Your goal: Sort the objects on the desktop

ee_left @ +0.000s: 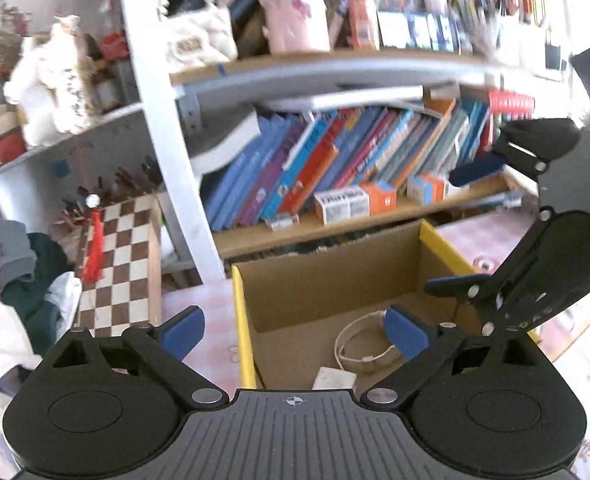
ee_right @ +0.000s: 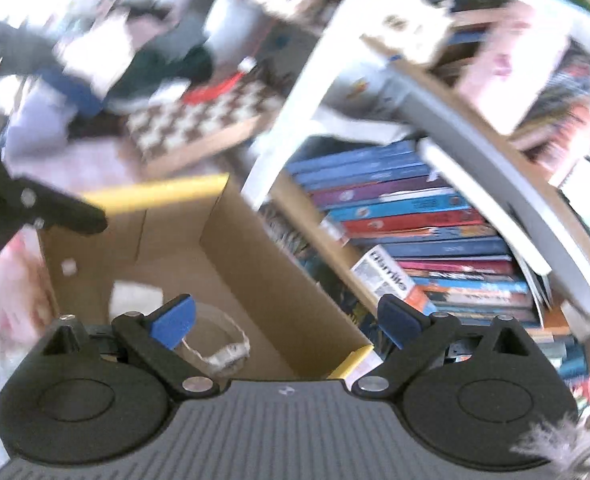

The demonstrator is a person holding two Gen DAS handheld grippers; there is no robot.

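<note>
An open cardboard box point(ee_left: 327, 288) with yellow rim edges stands on the pink desk below the bookshelf; it also shows in the right wrist view point(ee_right: 255, 272). Inside lie a coiled white cable point(ee_left: 365, 344) and a small white block point(ee_left: 335, 378); the cable point(ee_right: 223, 344) and block point(ee_right: 135, 296) show in the right wrist view too. My left gripper point(ee_left: 295, 330) is open and empty above the box's near left edge. My right gripper point(ee_right: 287, 320) is open and empty over the box's right wall; it shows at the right of the left wrist view point(ee_left: 479, 224).
A shelf of leaning books point(ee_left: 335, 164) and small boxes point(ee_left: 355, 200) stands behind the box. A chessboard point(ee_left: 123, 264) with a red tassel leans at the left, beside piled clothes point(ee_left: 23, 280). A white shelf post point(ee_left: 163, 120) rises left of the box.
</note>
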